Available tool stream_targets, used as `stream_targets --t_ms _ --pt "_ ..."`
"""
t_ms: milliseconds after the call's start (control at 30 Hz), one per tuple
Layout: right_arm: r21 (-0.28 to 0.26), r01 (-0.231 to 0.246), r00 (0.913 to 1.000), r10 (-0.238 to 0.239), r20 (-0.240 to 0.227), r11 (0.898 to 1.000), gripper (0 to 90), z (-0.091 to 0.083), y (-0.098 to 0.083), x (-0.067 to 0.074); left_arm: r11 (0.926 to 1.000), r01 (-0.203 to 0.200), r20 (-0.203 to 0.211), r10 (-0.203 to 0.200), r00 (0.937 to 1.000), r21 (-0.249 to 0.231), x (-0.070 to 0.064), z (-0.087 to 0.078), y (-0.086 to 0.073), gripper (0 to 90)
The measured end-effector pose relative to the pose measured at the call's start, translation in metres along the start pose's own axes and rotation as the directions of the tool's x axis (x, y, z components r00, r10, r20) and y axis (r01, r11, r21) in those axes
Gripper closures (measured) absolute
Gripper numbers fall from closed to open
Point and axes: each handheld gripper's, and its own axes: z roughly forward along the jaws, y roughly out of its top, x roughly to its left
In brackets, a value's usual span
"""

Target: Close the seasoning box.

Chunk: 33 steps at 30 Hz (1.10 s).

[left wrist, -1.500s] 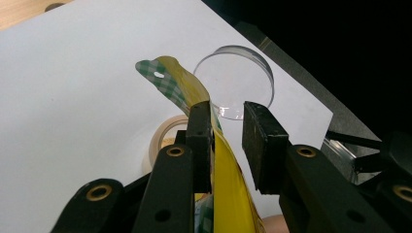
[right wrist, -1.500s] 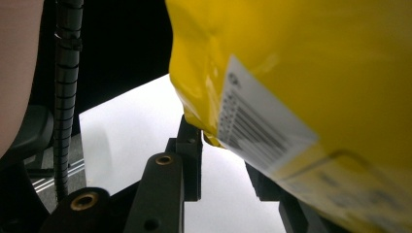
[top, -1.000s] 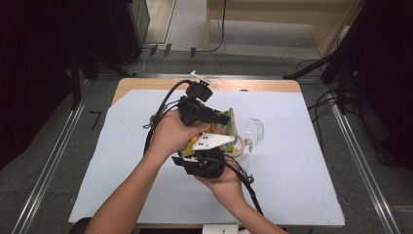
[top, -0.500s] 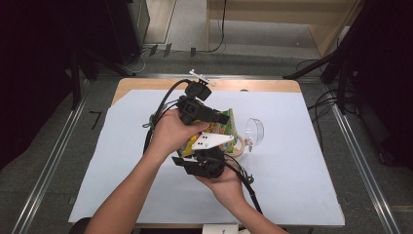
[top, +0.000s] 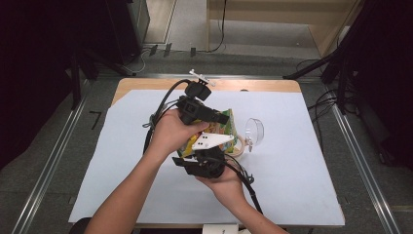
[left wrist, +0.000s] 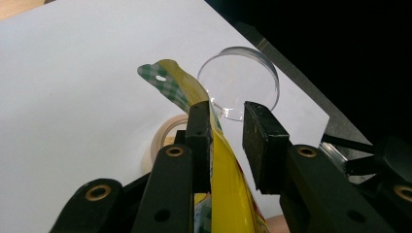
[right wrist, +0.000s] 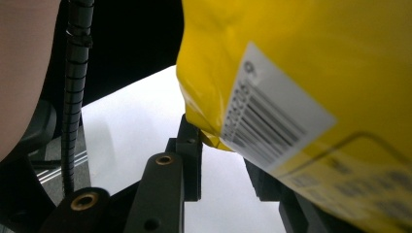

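A yellow snack bag (top: 223,131) with a green checked top seal (left wrist: 167,80) is held above the table between both hands. My left gripper (left wrist: 226,109) is closed on its upper part. The film lies flat against one pad, and the fuller part of the bag fills the gap lower down. From above, the left gripper (top: 219,118) is at the bag's far side. My right gripper (top: 212,152) is at its near side under a white three-cornered plate. In the right gripper view the bag (right wrist: 301,73) hangs close over my right gripper (right wrist: 221,160). Its corner touches one jaw tip and hides the other jaw.
A roll of tape (top: 239,145) lies on the white sheet (top: 302,170) just right of the bag. A clear round lid (top: 254,130) stands beside it on its edge. Both gripper cables trail toward the person. The table's wooden far edge (top: 253,85) borders a dark floor.
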Motion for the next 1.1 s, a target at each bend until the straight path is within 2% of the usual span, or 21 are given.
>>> stream_targets --t_ms 633,1100 --pt "0.002 -0.006 1.0 0.006 0.0 1.0 70.3 0.0003 0.0 0.0005 1.0 0.005 0.0 -0.005 1.0 0.003 0.0007 0.0004 -0.0002 73.6" --pt "-0.018 -0.001 1.0 0.001 -0.004 1.0 70.7 0.001 -0.0026 0.0003 0.9998 -0.02 -0.025 0.02 0.9995 0.005 -0.0069 0.0 -0.0011 73.7"
